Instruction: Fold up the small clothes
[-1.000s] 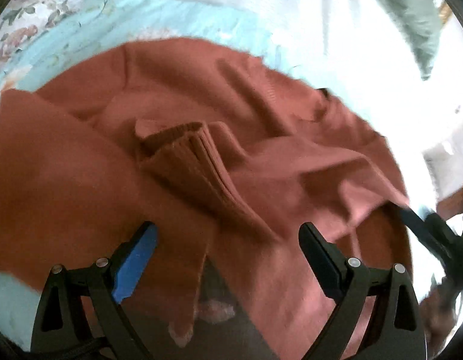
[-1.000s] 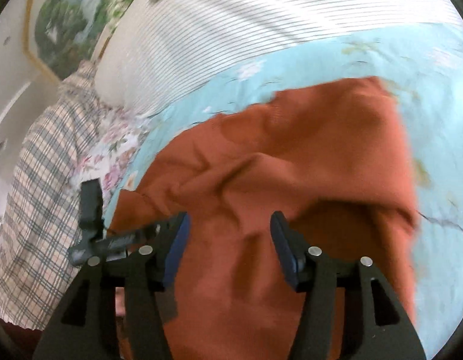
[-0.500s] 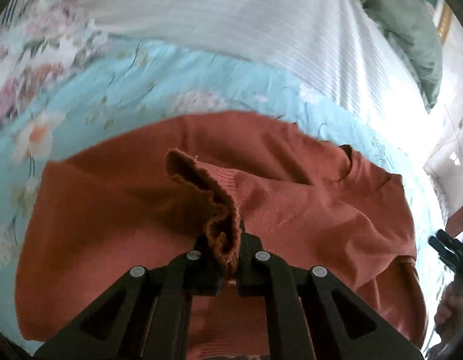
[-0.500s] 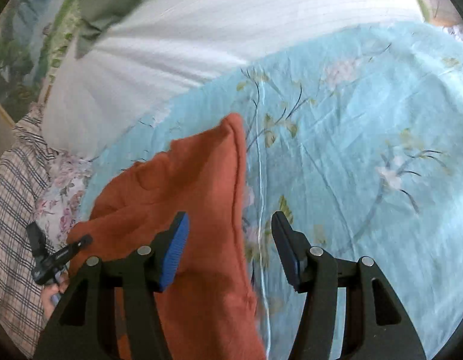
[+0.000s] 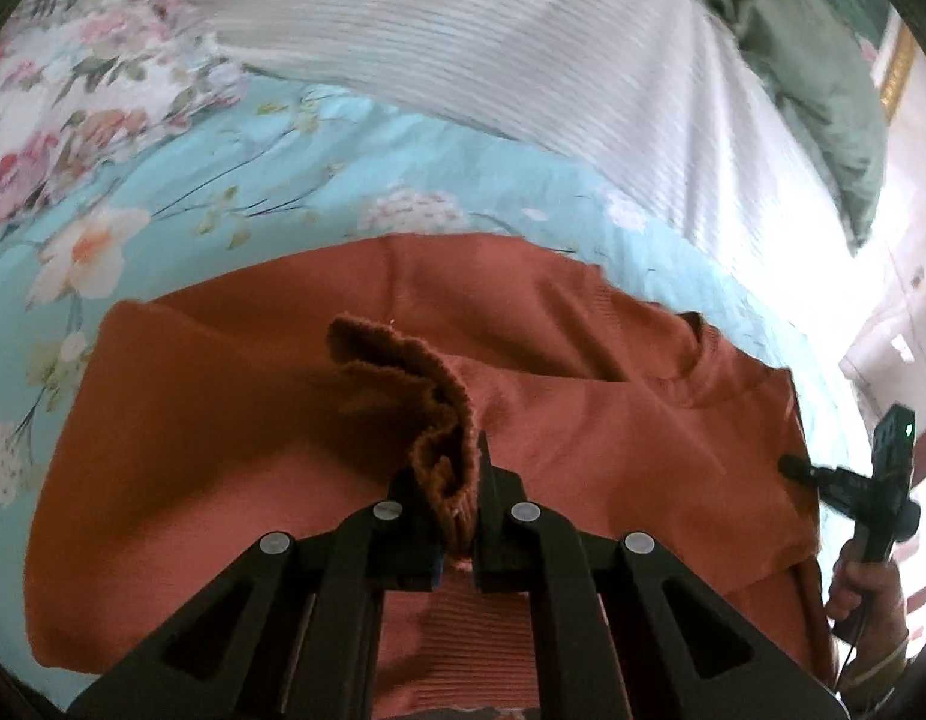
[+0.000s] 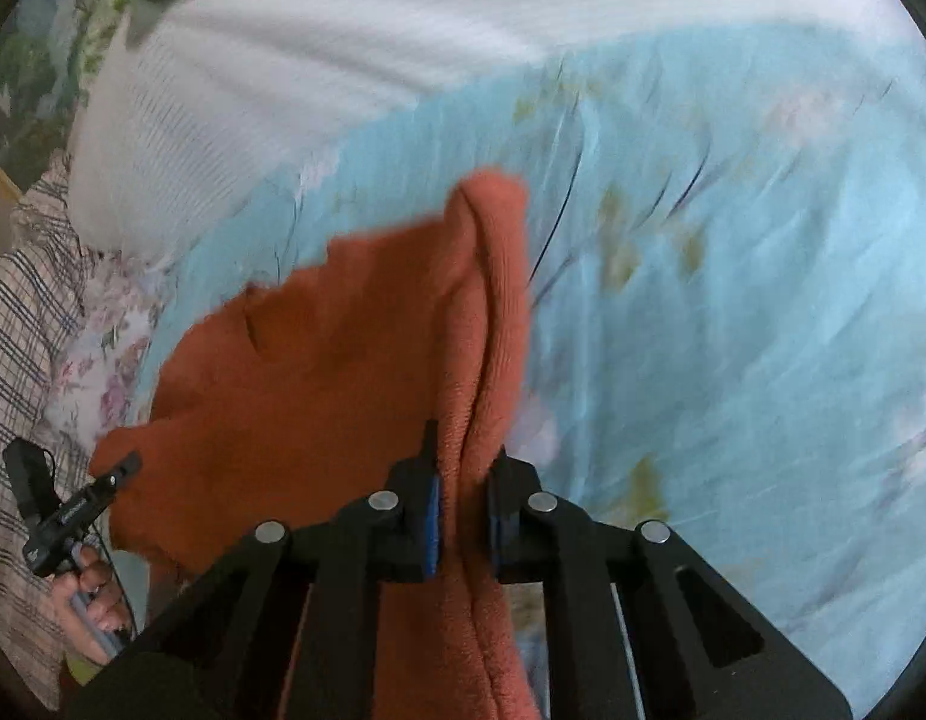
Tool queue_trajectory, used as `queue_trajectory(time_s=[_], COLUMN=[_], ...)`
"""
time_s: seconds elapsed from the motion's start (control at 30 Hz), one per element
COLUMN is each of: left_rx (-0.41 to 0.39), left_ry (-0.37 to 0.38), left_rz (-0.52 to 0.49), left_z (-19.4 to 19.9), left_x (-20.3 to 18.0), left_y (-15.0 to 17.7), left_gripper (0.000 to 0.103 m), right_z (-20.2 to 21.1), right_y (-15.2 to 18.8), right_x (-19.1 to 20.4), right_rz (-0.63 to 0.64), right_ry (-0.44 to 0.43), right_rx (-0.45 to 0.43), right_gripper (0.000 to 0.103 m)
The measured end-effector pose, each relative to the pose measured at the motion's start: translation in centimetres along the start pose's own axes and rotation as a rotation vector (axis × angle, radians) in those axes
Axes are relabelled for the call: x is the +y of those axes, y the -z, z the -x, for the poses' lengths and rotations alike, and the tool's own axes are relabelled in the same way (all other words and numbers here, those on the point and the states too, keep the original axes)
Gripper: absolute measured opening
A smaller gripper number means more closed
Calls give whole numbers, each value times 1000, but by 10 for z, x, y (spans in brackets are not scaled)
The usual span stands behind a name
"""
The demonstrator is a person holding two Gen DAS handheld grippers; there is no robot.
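A rust-orange knit sweater lies spread on a light blue floral bedsheet. My left gripper is shut on a bunched ribbed edge of the sweater, which stands up between its fingers. My right gripper is shut on a folded edge of the same sweater at its right side, where it meets the sheet. Each view shows the other hand-held gripper at its edge, the right one in the left wrist view and the left one in the right wrist view.
A white striped pillow or quilt lies beyond the sweater, with a green cloth on it. A plaid fabric and a pink floral cloth lie at the left of the right wrist view.
Both grippers went from open over the sweater to shut on it: the left closed by half a second ago, the right just now. The sweater's edges are lifted.
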State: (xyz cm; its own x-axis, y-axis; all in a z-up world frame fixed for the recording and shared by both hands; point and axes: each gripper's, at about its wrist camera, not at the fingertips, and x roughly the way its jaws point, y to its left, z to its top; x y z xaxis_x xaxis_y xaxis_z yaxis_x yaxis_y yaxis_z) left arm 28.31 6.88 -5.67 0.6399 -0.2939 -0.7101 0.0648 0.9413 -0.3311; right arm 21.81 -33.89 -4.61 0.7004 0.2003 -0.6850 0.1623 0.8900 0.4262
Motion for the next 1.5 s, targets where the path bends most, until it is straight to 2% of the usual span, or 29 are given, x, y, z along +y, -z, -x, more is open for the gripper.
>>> queue_trajectory(time_s=[0.07,0.2,0.27,0.33,0.37,0.4,0.47,0.53,0.57,0.63,0.67,0.77,0.83,0.9,1.0,1.13,1.23,1.37,1.47,1.5], left_rx=[-1,19,38,63,69,71,72,74,76,77,74,66,59,48,54,77,94,139,169,177], left_ry=[36,54,56,45,41,40,41,44,43,37,31,18,-23,-59,-54,-39,-33,-76,-113,-141], left_rz=[-29,-103,-114,-117,-120,-122,-128,-128,-126,-127,-128,-122,-116,-110,-97,-176,-250,-338,-374,-379], left_z=[0,-14,-25,-33,-35,-35,-35,-35,-36,-35,-32,-16,-1,14,33,45,43,25,6,-1], left_x=[-12,-40,-45,-44,-43,-41,-38,-38,-38,-39,-37,-22,-6,9,24,10,-9,-33,-42,-42], left_y=[1,7,10,13,14,14,14,14,14,14,15,20,24,27,36,54,69,81,85,86], left_gripper=[5,5,5,5,5,5,5,6,6,6,7,16,16,14,16,54,63,76,76,71], right_z=[10,-9,-14,-2,8,18,27,12,3,-8,-6,15,26,38,51,63,64,61,56,55], right_y=[-8,-3,2,6,8,11,20,35,43,55,58,63,65,71,85,115,137,154,160,162], right_x=[-12,-19,-20,-17,-12,-8,10,26,29,24,19,1,11,20,38,62,73,82,90,93], right_rz=[-16,10,5,7,9,9,35,77,86,105,93,-20,-17,-23,-19,-16,-36,-56,-68,-67], right_ry=[27,103,143,254,273,257,171,65,48,122,147,117,135,94,27,-46,-87,-106,-118,-118], right_rx=[-12,82,95,45,8,-22,-46,43,84,107,85,37,9,-9,-14,13,52,90,109,113], right_gripper=[8,7,8,14,14,14,22,50,50,50,48,46,49,49,53,60,64,64,64,64])
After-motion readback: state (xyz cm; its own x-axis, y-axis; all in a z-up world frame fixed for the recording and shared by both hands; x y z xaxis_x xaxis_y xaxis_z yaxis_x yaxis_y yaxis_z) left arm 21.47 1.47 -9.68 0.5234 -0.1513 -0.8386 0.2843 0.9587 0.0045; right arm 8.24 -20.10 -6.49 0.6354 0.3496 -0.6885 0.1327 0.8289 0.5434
